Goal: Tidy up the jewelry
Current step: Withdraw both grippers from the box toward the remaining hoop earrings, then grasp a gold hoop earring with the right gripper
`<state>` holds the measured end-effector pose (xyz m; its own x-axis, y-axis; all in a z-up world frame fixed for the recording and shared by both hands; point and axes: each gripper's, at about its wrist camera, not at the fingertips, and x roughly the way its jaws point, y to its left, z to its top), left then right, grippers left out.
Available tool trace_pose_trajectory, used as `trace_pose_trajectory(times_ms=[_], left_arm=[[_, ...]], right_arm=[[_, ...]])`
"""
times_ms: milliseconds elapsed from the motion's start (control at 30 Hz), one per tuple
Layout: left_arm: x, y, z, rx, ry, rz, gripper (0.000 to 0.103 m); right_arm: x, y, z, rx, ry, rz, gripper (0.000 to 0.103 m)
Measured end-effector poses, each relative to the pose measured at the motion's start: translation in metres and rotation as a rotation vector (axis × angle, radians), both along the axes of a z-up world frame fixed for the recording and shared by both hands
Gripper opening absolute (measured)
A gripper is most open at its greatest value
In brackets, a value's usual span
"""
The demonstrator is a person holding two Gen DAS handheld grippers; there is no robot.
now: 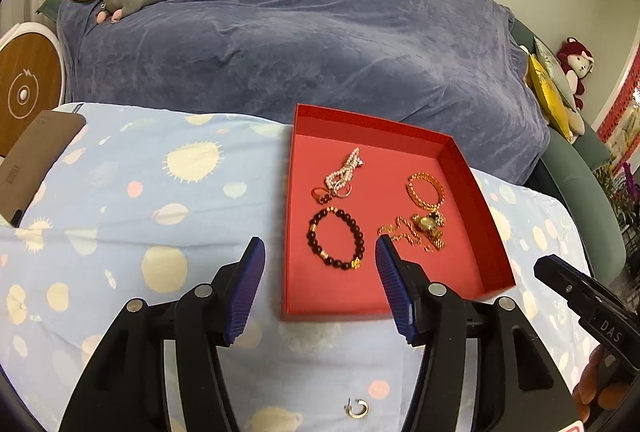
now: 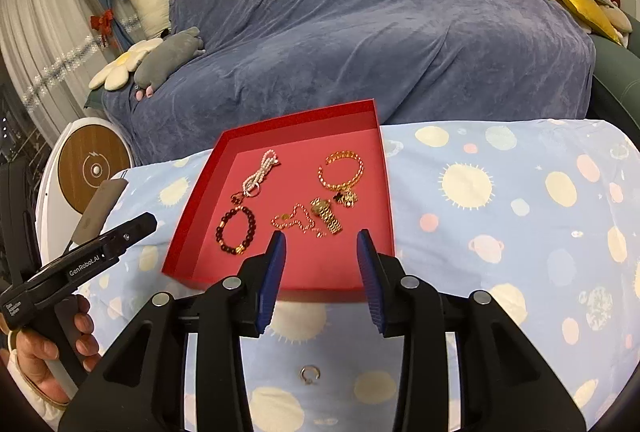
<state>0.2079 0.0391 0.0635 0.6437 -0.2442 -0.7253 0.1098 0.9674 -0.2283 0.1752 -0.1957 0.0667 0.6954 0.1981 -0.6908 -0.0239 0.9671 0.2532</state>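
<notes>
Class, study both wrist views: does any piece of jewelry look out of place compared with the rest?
Yes. One small ring lies alone on the patterned cloth, outside the red tray, nearer the camera than the tray's front edge. The dark bead bracelet and the other pieces all sit inside the tray.

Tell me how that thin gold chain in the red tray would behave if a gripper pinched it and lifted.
The thin gold chain lies in loose squiggles, so it is probably floppy and would dangle. It seems to touch the gold watch, so it might snag and drag that along. Its fine links look light and may slip from the ribbed pads.
</notes>
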Motion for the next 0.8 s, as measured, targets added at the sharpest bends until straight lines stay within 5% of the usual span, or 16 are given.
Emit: trace_pose_trajectory(times_ms=[300, 800], left_arm=[[-0.055, 0.005, -0.027, 0.004, 0.056, 0.018, 0.059], [-0.069, -0.013, -0.053, 0.055, 0.109, -0.038, 0.060]], right_arm=[[-0.047, 0.017, -0.024, 0.053, 0.042, -0.006, 0.046], [-0.055, 0.037, -0.044, -0.047, 0.084, 0.059, 0.046]])
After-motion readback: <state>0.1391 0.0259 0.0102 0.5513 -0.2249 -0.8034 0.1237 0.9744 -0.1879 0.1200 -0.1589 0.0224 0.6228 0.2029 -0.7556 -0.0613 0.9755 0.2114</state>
